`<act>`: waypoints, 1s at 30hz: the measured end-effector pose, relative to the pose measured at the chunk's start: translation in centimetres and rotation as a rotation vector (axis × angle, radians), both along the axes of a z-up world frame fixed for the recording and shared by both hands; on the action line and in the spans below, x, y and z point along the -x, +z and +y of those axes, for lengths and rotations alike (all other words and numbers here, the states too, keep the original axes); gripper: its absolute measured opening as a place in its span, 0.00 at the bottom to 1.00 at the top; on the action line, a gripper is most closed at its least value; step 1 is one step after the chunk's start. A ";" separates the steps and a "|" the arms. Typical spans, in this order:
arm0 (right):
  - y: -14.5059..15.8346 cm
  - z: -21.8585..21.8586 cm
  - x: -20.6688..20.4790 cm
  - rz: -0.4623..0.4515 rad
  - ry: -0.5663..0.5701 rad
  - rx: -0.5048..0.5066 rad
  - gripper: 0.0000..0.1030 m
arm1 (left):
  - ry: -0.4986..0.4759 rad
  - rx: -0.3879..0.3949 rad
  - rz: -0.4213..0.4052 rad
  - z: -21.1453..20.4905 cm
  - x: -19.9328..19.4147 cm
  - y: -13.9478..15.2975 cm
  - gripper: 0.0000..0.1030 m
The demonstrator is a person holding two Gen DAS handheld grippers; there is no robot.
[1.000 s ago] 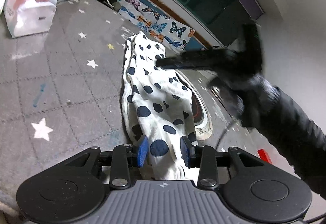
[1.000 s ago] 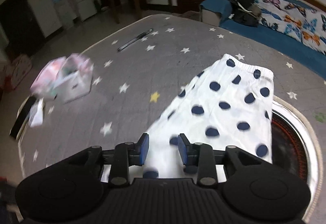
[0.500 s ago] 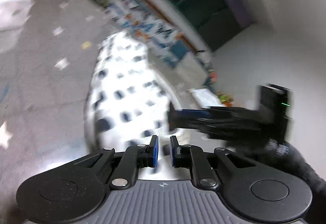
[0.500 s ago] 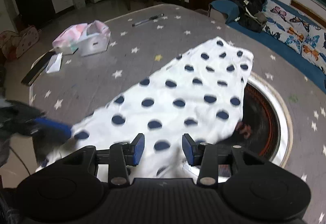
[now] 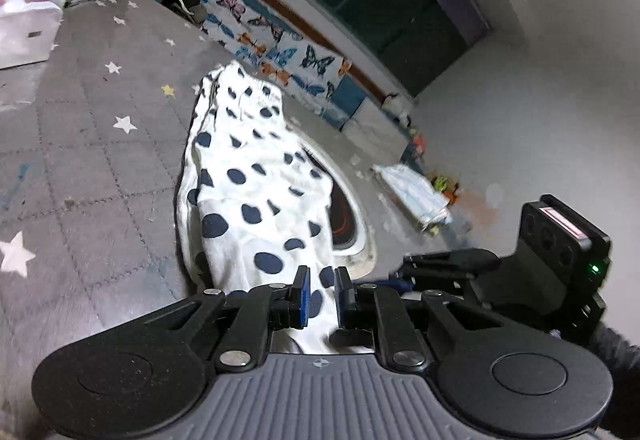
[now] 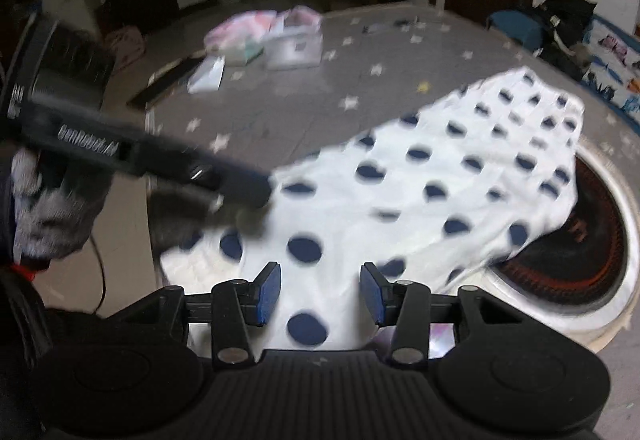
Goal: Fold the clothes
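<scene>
Now your left gripper (image 5: pixel 320 290) has clamped the garment's (image 5: pixel 256 176) near hem on the table (image 5: pixel 80 160); your right gripper (image 6: pixel 318 294) has let go and spread above it.

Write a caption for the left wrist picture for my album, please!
Left gripper pinching the spotty white cloth on the starry grey table.
</scene>
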State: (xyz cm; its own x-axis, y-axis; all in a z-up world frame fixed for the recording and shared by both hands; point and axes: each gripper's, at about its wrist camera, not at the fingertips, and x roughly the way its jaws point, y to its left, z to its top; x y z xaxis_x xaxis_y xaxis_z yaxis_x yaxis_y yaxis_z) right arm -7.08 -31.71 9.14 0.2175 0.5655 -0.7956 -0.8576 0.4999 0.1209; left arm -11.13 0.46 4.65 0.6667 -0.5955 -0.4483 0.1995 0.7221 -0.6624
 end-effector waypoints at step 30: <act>-2.1 -3.0 -10.1 -0.009 -0.357 -0.137 0.42 | -0.123 -0.241 0.027 -1.9 -3.7 -1.5 0.16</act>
